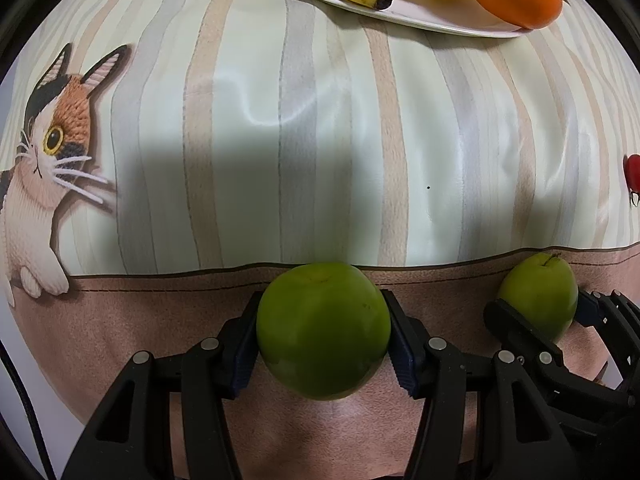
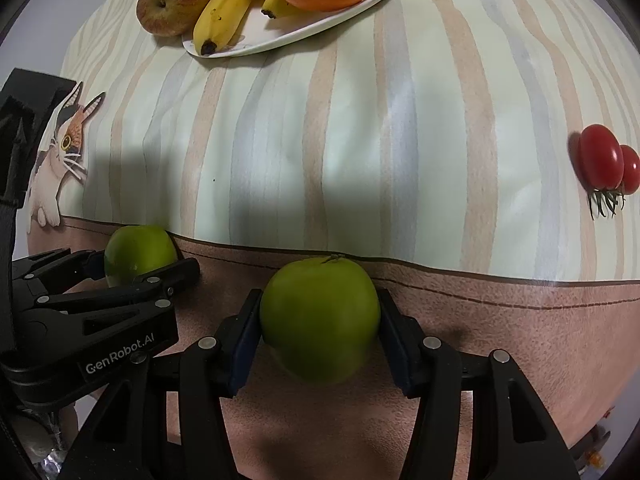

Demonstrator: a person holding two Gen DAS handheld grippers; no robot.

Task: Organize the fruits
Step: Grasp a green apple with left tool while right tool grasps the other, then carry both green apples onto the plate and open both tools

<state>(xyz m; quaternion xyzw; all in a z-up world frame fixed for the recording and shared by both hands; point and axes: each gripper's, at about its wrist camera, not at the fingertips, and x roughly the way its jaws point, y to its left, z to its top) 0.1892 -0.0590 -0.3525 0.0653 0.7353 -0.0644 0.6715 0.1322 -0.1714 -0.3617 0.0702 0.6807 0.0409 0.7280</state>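
Fingers of both grippers (image 1: pixel 323 334) (image 2: pixel 320 320) clamp green apples (image 1: pixel 323 330) (image 2: pixel 320 316) near the cloth's edge, likely bound for the far plate (image 2: pixel 320 26).

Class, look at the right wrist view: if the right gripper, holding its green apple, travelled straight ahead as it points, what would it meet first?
Probably only bare striped tablecloth at first; the white plate of bananas and oranges lies further on, slightly left. Depth is uncertain.

A striped tablecloth (image 2: pixel 360 140) with a printed calico cat (image 1: pixel 44 160) covers the table.
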